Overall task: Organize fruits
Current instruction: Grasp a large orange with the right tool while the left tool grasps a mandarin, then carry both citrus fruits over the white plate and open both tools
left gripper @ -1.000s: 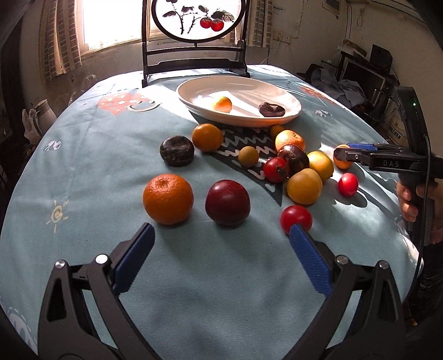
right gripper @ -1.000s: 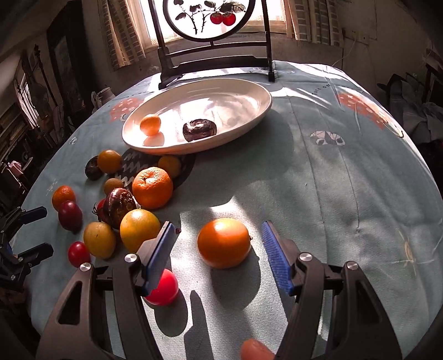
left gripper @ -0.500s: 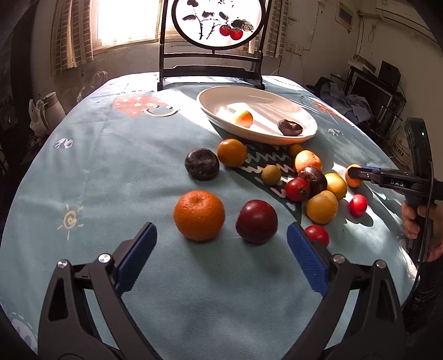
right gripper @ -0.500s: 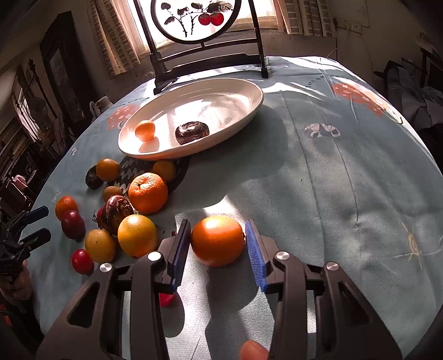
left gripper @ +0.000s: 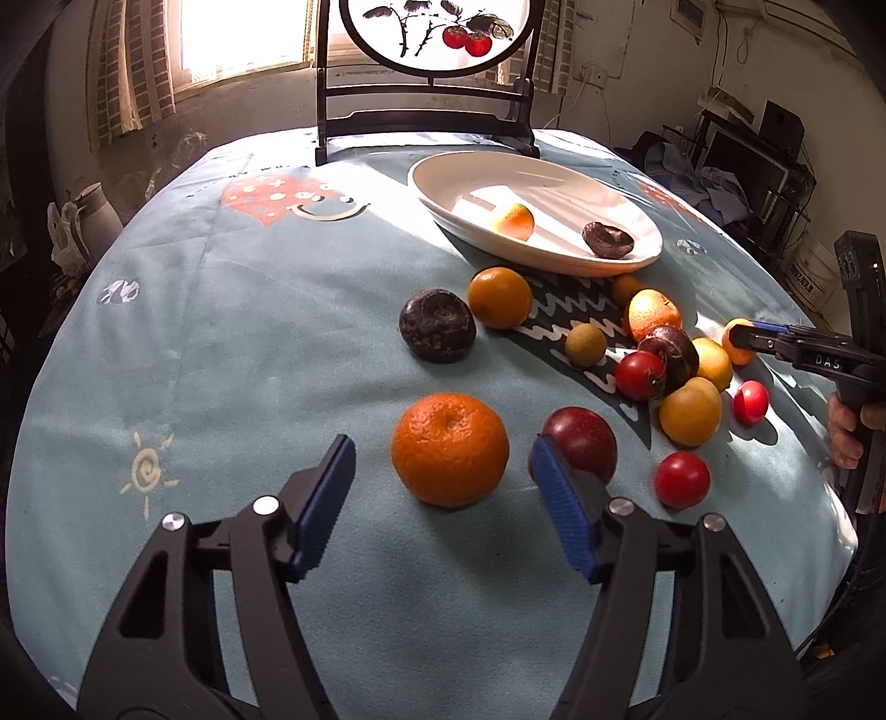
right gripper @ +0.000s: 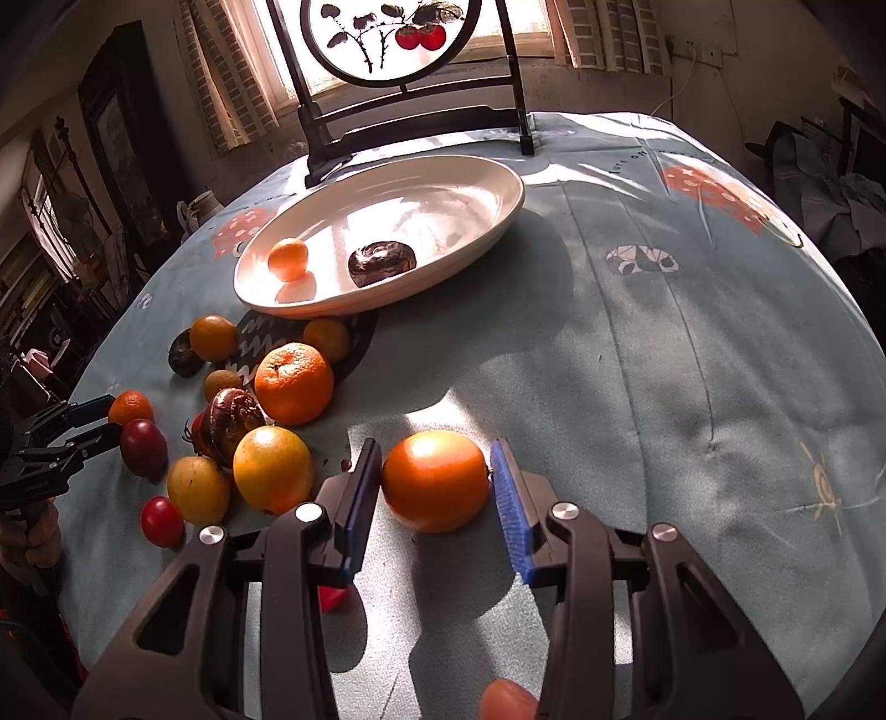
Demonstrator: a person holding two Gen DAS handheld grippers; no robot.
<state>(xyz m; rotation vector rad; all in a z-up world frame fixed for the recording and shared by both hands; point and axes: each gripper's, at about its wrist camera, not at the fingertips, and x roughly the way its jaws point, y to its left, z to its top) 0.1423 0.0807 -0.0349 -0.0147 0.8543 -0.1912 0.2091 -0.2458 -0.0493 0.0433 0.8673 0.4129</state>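
Two fruits are being addressed at once. Right gripper (right gripper: 437,487): blue pads pressed on either side of a smooth orange fruit (right gripper: 434,479), which sits on the counter (right gripper: 692,360) between the jaws, near the front edge and apart from the main cluster. Grip is across the fruit's widest part.

Left gripper (left gripper: 443,498): jaws closing, pads not yet touching. A mandarin (left gripper: 449,450) lies between them, on the cloth, just beside a dark red plum (left gripper: 581,443), which the right-side pad partly hides.

Handling, as judgement:
- Mandarin: light, loose pebbled skin, somewhat soft; should give a little under the pads and grip well. Take it at the equator, stem dimple up.
- Smooth orange fruit: glossier, firmer-looking, likelier to slip or roll if squeezed off-centre.
- Plum crowds the left gripper's right pad; it may get nudged and roll.
- Round fruit on cloth rolls easily once bumped.

Destination presumably the white oval plate (left gripper: 432,183) at the far side, already carrying a small orange fruit (left gripper: 514,220) and a dark wrinkled one (left gripper: 606,239).

Writing: "DAS" is legible on the body of the right gripper in the left wrist view. Curved lettering on the cloth is too small to read. The round screen (right gripper: 387,33) behind the plate shows painted red fruit; no text discernible.
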